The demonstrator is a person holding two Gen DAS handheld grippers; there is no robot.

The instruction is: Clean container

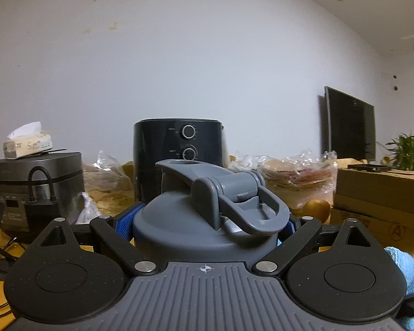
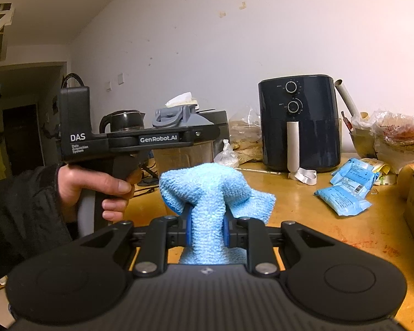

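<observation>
Left gripper [image 1: 205, 220] clamped on container [image 1: 207, 220] just under its grey lid, held upright above bench [image 2: 303, 207]. Right gripper [image 2: 207, 230] pinches blue cloth [image 2: 207, 193], just right of container. Best: steady the container, press cloth flat on wall, wipe around.

A lived-in home kitchen: air fryer [image 2: 299, 122], rice cooker [image 1: 36, 184] (tissues on top), kettle [image 2: 122, 121], wooden counter [image 2: 303, 207].

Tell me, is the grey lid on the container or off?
On. The grey lid caps the container clamped by the left gripper, upright.
</observation>
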